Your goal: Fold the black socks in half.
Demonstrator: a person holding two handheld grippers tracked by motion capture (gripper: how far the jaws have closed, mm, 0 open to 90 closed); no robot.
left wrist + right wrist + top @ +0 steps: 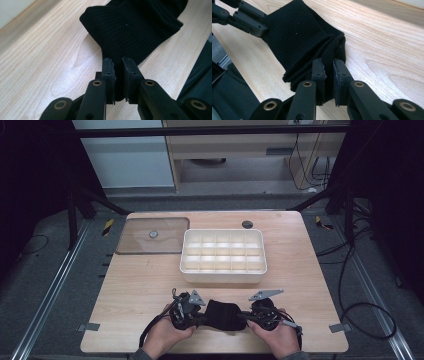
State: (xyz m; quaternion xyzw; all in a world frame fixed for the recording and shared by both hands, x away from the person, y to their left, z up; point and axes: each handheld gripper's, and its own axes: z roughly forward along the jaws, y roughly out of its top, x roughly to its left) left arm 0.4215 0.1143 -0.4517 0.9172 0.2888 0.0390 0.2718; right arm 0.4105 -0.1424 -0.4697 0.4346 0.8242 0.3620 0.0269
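Observation:
A folded black ribbed knit cloth [222,315] lies near the front edge of the wooden table, stretched between both grippers. My left gripper [197,316] pinches its left end; in the left gripper view the jaws are shut on the cloth [135,27] with fabric squeezed between the pads [108,70]. My right gripper [248,317] grips the opposite end, and the right gripper view has its jaws closed on a thick fold of the cloth [299,42]. The left gripper's fingers [249,22] hold the far end there.
A white compartment tray [223,277] with several empty cells stands mid-table just behind the grippers. A clear flat lid [152,236] with a small knob lies at the back left. A round grommet hole [247,224] sits near the table's far edge.

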